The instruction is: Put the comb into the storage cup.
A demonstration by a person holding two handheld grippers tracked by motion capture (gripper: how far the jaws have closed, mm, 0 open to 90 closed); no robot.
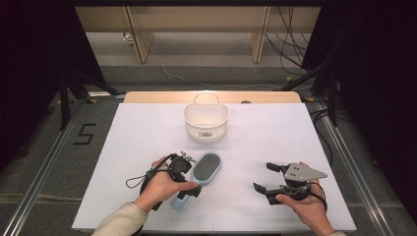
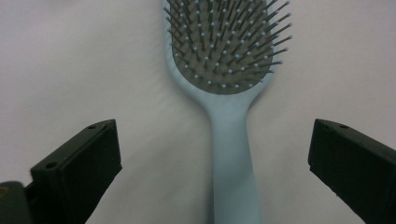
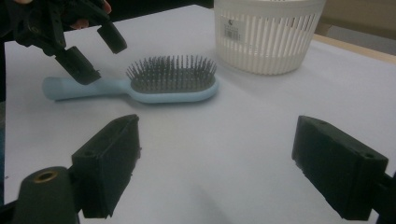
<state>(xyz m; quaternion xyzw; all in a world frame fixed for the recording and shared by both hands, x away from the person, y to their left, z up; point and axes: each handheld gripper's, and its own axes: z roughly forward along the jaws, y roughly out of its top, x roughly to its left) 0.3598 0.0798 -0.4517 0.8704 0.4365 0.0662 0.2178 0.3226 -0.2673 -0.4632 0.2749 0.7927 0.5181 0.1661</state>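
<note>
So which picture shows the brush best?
The right gripper view: the whole brush lies side-on, bristles up. The left gripper view shows it close but cut off at the top. In the high view it is small, handle partly hidden.

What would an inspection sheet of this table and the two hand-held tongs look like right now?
Surface: white table top, flat and bare apart from two things.
Job's things: light blue hairbrush lying bristles up; white slotted basket upright beyond it.
Clutter: nothing seen.
Grippers: left tongs open, astride the brush handle, not pressing it; right tongs open, holding nothing.
Cables: black cable loop by the left hand; more cables on the floor behind.
Surroundings: wooden furniture legs, dark curtains, floor marking 5.
</note>
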